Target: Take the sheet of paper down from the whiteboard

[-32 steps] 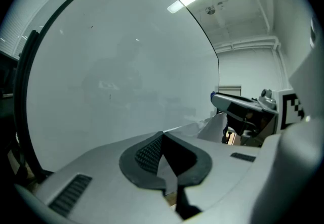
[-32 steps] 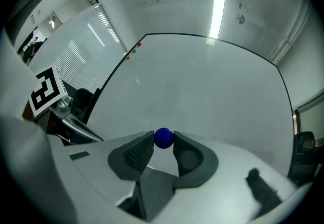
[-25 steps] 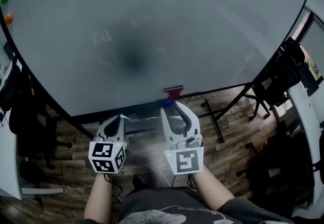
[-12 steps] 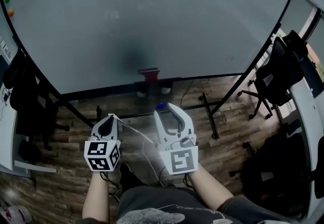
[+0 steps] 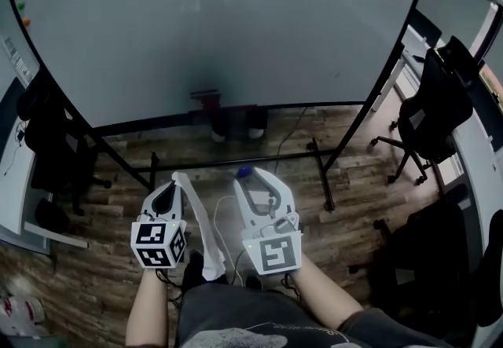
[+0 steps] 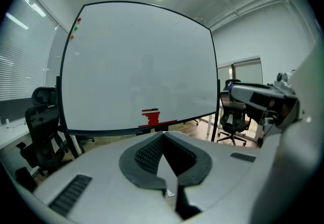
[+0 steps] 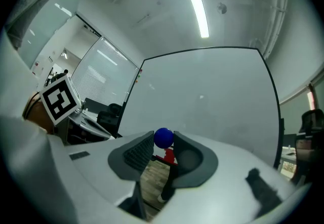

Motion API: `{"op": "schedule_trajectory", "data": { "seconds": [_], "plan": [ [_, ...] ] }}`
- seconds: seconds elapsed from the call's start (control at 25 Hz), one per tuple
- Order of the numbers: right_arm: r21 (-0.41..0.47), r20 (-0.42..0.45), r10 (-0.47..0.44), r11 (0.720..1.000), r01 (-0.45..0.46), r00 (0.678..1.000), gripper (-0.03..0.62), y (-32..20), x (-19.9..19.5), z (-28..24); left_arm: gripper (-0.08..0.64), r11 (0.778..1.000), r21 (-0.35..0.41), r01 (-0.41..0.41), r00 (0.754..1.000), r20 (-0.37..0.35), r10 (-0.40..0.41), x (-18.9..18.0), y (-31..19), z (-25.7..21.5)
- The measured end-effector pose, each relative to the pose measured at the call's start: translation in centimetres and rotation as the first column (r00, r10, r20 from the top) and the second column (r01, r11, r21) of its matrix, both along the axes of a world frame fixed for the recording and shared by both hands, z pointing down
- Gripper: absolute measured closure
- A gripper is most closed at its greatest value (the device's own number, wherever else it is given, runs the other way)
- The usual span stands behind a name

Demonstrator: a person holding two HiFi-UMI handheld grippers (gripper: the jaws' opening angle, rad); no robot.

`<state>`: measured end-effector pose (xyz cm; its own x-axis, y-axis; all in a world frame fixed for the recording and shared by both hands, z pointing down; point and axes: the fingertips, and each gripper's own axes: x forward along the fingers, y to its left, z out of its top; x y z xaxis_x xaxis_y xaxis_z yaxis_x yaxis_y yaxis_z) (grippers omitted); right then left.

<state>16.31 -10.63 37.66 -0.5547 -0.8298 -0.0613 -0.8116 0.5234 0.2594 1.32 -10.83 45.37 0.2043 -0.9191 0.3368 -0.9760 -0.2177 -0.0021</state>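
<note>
Whiteboard (image 5: 196, 24) beyond paper (image 5: 206, 228) in left tool (image 5: 174, 181)

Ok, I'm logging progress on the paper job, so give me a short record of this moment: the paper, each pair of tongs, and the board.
sheet of paper: off the board, hanging from the left tongs
left tongs: shut on the sheet of paper
right tongs: shut on a small blue ball at the tips
whiteboard: no paper on it
red eraser: at the board's lower edge
coloured magnets: near the board's upper left corner
</note>
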Motion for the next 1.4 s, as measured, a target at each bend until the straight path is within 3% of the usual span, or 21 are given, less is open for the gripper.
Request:
{"op": "schedule_trajectory", "data": {
  "seconds": [0.32, 0.64, 0.8, 0.92, 1.08, 1.4],
  "plan": [
    [-0.034, 0.022, 0.019, 0.999, -0.018, 1.000, 0.466, 1.5, 3.4, 1.7, 0.548, 0.998, 0.064, 0.011, 1.000, 0.029, -0.013, 2.7, 2.4, -1.7],
    [-0.064, 0.003, -0.009, 0.998, 0.009, 1.000, 0.466, 2.1, 1.8, 2.8, 0.548, 0.993, 0.111, 0.041, 0.999, -0.017, -0.039, 1.9, 4.0, -2.7],
    [-0.122, 0.017, -0.018, 0.992, 0.020, 1.000, 0.466, 3.1, 0.4, 4.1, 0.548, 0.993, 0.109, 0.047, 0.999, -0.026, -0.045, 0.8, 5.6, -2.3],
    [-0.216, -0.017, -0.009, 0.976, 0.006, 1.000, 0.466, 4.4, -0.8, 6.4, 0.548, 0.995, 0.085, 0.054, 0.998, -0.025, -0.052, -0.2, 7.5, -0.9],
    [-0.333, -0.062, 0.005, 0.942, -0.025, 0.998, 0.466, 6.8, -2.0, 9.7, 0.548, 0.998, -0.009, 0.063, 0.997, -0.050, -0.063, -1.6, 11.0, 2.8],
    [-0.406, -0.084, 0.035, 0.912, -0.066, 0.996, 0.466, 12.1, -3.7, 12.6, 0.548, 0.996, -0.083, 0.045, 0.997, -0.066, -0.051, -3.8, 17.1, 5.8]
  ]
}}
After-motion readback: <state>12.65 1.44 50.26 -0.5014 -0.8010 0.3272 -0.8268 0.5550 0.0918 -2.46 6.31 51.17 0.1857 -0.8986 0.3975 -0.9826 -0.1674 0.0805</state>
